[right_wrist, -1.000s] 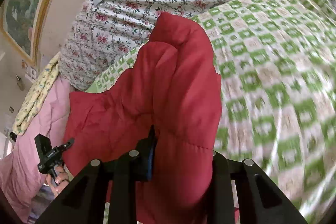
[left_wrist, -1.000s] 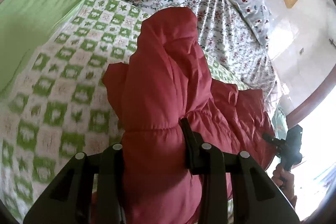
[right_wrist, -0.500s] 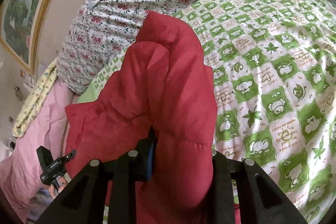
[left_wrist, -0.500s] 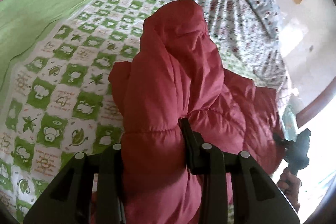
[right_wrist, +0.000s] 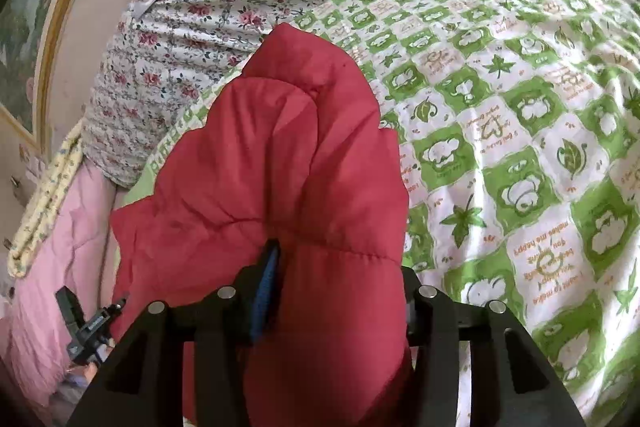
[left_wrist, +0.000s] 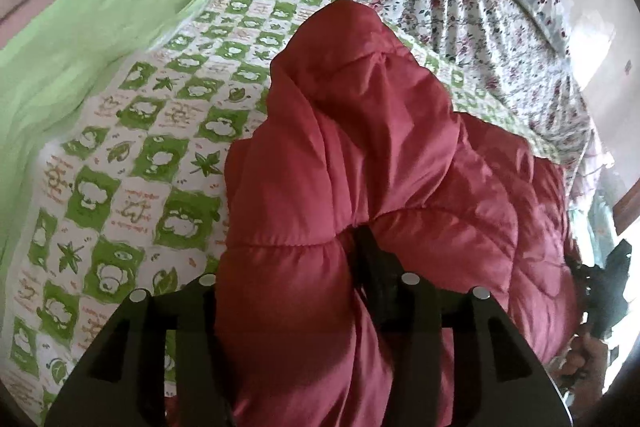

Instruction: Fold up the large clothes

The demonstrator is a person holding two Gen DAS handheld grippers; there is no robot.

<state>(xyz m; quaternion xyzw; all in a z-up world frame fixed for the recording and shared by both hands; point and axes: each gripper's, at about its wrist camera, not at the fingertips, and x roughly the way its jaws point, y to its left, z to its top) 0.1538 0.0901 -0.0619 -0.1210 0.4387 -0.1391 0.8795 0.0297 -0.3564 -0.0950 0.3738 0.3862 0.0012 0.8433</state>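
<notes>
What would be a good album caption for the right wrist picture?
Right gripper clamps a puffy red jacket above a green-checked bedspread.

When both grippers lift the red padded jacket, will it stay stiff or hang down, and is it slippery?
The red padded jacket probably flops: it bulges and creases around the left gripper and right gripper. Its quilted puffiness suggests lightness for its bulk. The smooth sheen hints it may slip.
</notes>
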